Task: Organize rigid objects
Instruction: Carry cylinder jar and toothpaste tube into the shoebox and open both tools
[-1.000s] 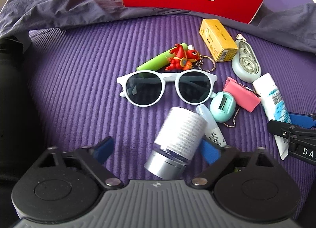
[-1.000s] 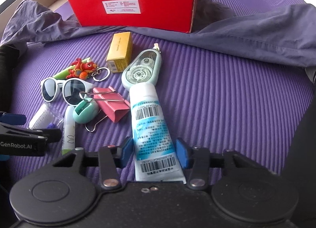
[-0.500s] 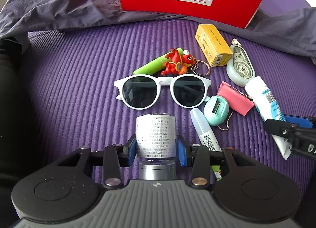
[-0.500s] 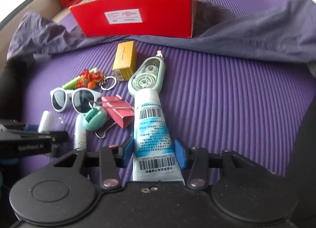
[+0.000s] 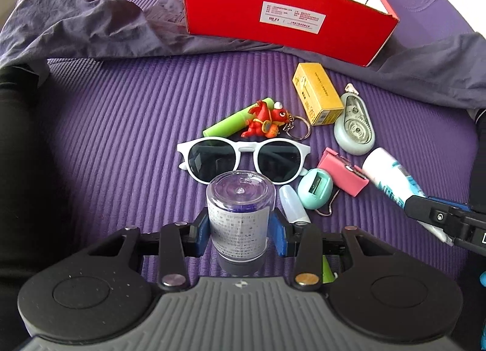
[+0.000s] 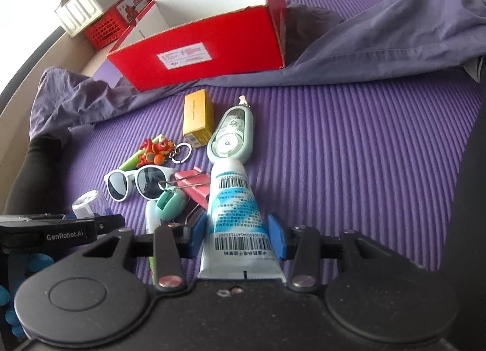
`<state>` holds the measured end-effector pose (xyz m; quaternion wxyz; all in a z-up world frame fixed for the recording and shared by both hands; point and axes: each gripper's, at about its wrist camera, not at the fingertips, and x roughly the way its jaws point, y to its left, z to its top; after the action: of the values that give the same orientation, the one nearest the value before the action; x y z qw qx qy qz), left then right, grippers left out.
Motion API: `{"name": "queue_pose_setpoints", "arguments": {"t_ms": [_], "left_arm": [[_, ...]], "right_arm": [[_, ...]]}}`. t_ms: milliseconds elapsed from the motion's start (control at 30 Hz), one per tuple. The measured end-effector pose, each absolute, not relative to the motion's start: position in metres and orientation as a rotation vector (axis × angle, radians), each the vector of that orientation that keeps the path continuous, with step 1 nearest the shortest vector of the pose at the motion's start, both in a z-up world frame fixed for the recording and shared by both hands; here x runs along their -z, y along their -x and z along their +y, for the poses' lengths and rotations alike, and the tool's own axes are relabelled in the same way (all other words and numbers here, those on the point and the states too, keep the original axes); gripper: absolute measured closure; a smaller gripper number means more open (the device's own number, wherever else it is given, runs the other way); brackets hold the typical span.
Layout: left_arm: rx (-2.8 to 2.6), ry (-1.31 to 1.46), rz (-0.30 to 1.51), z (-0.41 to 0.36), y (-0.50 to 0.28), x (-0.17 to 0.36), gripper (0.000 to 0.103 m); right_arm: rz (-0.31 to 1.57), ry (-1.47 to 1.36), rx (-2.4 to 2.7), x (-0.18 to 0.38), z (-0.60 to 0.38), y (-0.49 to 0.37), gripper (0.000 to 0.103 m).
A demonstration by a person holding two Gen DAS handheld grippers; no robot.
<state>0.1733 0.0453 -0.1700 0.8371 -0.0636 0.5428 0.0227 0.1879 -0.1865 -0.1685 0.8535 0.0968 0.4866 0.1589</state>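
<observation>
My left gripper point(image 5: 240, 234) is shut on a clear labelled bottle point(image 5: 238, 214) and holds it tilted up above the purple mat point(image 5: 121, 126). My right gripper point(image 6: 238, 237) is shut on a white and blue tube point(image 6: 235, 211), lifted off the mat. The tube also shows in the left wrist view point(image 5: 391, 179). White sunglasses point(image 5: 243, 158), a red dragon keychain point(image 5: 267, 118), a green stick point(image 5: 234, 121), a yellow box point(image 5: 317, 97), a mint tape dispenser point(image 5: 354, 126), a pink binder clip point(image 5: 343, 174), a mint sharpener point(image 5: 314, 188) and a white pen point(image 5: 293, 203) lie on the mat.
An open red cardboard box point(image 5: 288, 16) stands at the back of the mat, also in the right wrist view point(image 6: 200, 50). Grey-purple cloth point(image 5: 76, 25) lies around it on both sides. A red crate point(image 6: 103, 29) sits far left behind.
My left gripper closed on the bottle and lifted it, tilting it upright. My right gripper raised the tube off the mat and both moved nearer the red box.
</observation>
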Motion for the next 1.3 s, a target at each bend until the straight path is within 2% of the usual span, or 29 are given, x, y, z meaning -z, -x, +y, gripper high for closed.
{"name": "queue_pose_setpoints", "arguments": {"t_ms": [333,633,1033,1300], "left_arm": [[-0.021,0.189,1.131,0.046,-0.174,0.152,0.063],[-0.013,0.177,1.072,0.046,-0.191,0.125,0.063],[-0.011,0.111,0.978,0.051,-0.249,0.073,0.063],[-0.028,0.069,0.926,0.053,-0.302,0.051,0.063]], "right_arm": [[0.981,-0.287,-0.329,0.148,-0.198,-0.183,0.061],[0.88,-0.301,-0.326,0.105,-0.199,-0.196,0.061],[0.739,-0.218,-0.325,0.048,-0.178,-0.252,0.061],[0.711,-0.196,-0.305,0.038,-0.167,-0.295,0.061]]}}
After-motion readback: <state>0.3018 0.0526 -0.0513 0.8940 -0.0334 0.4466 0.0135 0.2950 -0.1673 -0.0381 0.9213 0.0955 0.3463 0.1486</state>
